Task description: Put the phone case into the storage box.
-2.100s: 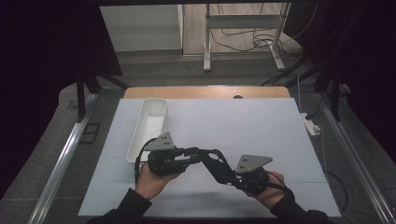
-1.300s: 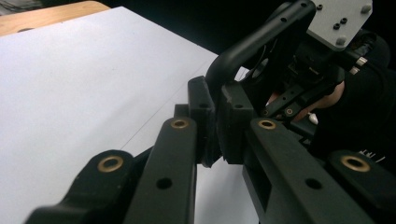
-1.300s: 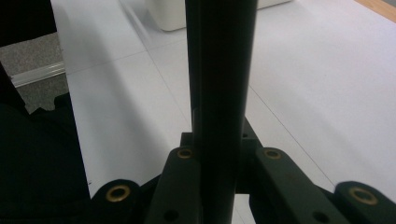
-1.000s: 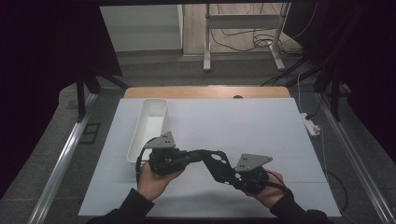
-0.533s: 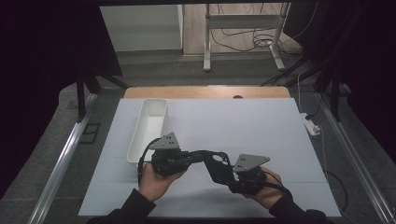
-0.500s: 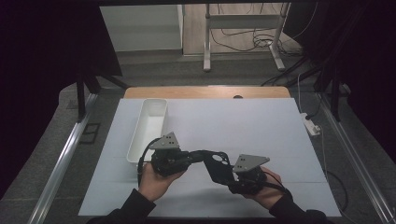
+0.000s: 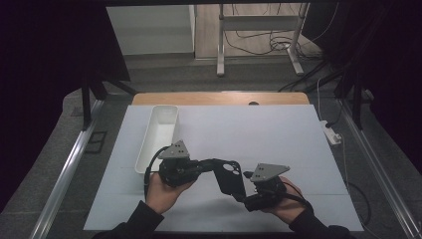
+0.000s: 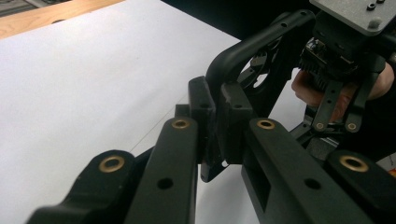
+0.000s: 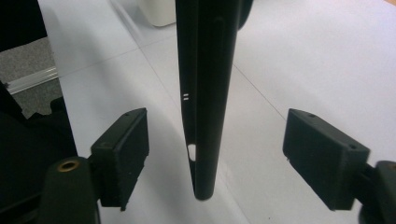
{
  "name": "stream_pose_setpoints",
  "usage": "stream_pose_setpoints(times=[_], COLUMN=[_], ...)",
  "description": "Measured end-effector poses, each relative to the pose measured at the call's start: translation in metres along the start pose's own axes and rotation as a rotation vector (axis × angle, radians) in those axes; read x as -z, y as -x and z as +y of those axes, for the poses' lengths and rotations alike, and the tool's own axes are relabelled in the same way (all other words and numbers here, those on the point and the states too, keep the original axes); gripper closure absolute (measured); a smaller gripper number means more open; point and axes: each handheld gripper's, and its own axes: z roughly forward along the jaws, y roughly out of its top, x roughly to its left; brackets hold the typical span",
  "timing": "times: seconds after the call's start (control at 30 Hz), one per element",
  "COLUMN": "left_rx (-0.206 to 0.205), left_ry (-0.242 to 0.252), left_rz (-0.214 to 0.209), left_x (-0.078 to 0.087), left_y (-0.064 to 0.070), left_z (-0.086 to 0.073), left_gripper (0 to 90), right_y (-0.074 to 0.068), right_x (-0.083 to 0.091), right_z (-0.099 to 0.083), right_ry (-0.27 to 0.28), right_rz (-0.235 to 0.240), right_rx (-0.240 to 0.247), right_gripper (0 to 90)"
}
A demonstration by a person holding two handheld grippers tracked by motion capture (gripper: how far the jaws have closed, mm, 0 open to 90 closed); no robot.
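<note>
A black phone case (image 7: 229, 178) with a camera cut-out hangs above the white table between the two hands. My left gripper (image 7: 210, 165) is shut on one edge of it; in the left gripper view the jaws pinch the case's rim (image 8: 218, 119). My right gripper (image 7: 242, 193) comes in from the right and is open. In the right gripper view the case (image 9: 203, 93) stands edge-on between the two pads (image 9: 121, 154), touching neither. The right gripper (image 8: 343, 70) and the hand holding it sit just behind the case in the left gripper view.
A long white tray (image 7: 159, 134) lies on the table's left side, just beyond the left hand; its end (image 9: 161, 11) is at the top of the right gripper view. The white tabletop (image 7: 278, 134) stretches out behind and to the right. A wooden strip (image 7: 219, 98) runs along the far edge.
The left gripper and the case have drifted slightly away from the front edge. The right gripper has edged a little left, staying by the case. The hold is unchanged.
</note>
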Motion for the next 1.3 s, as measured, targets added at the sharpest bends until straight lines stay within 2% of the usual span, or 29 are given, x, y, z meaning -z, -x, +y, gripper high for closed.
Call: stream_pose_setpoints(times=[0.3,0.67,0.87,1.07,1.3], left_rx=[0.012,0.013,0.016,0.021,0.028], left_ry=[0.006,-0.004,-0.01,-0.013,-0.013], left_rz=[0.02,0.057,0.083,0.112,0.132], left_x=[0.005,0.013,0.02,0.031,0.049], left_y=[-0.003,-0.009,-0.013,-0.017,-0.022], left_z=[0.001,0.002,0.003,0.004,0.009], left_gripper=[85.2,85.1,85.1,85.1,85.0], right_y=[0.004,0.009,0.012,0.017,0.022], right_x=[0.004,0.016,0.025,0.038,0.051], right_z=[-0.005,-0.013,-0.019,-0.029,-0.042], right_ry=[-0.036,-0.038,-0.039,-0.032,-0.051], right_rz=[0.022,-0.006,-0.015,-0.052,-0.095], right_rx=[-0.035,-0.061,-0.091,-0.12,-0.138], right_gripper=[8.8,0.3,0.0,0.0,0.0])
